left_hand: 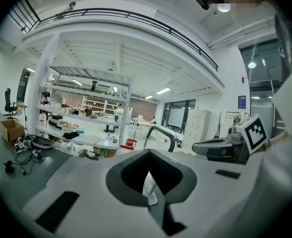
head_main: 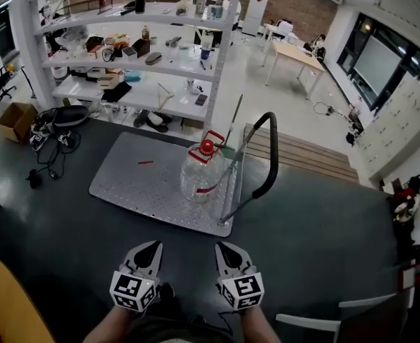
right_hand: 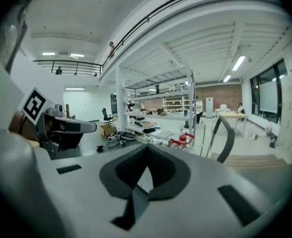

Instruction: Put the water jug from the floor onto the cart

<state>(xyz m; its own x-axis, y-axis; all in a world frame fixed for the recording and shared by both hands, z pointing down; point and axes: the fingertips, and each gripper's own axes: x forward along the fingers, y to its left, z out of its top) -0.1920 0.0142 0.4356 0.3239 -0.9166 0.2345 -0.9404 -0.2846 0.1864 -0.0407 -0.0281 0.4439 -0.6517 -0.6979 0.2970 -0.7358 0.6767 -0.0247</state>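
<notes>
Plastic water jug (head_main: 198,174), clear with a red cap and red carry loop, stands upright on the cart (head_main: 135,183). It sits on the perforated metal deck toward the handle end, just beside the black handle (head_main: 271,152); contact with it can't be told. Task looks done as things lie: the jug is off the floor (head_main: 67,224) and nothing grips it. Sitting near the handle probably keeps the weight where the cart gets pushed from (a guess).

Left tool (head_main: 150,252) and right tool (head_main: 227,253) hang low in the head view, side by side, well apart from the cart. Each has its jaws closed together with nothing between them, which each tool's own view confirms. They point toward the jug.

Edges: the jug is close to the deck's near-right edge, so there is little margin on that side. The rest of the deck is bare except for a small red item (head_main: 146,162). There is open dark floor between tools and cart. Shelving (head_main: 124,66), a cardboard box (head_main: 16,120) and cables (head_main: 49,147) crowd the far left, and a wooden platform (head_main: 317,157) lies beyond the handle.
</notes>
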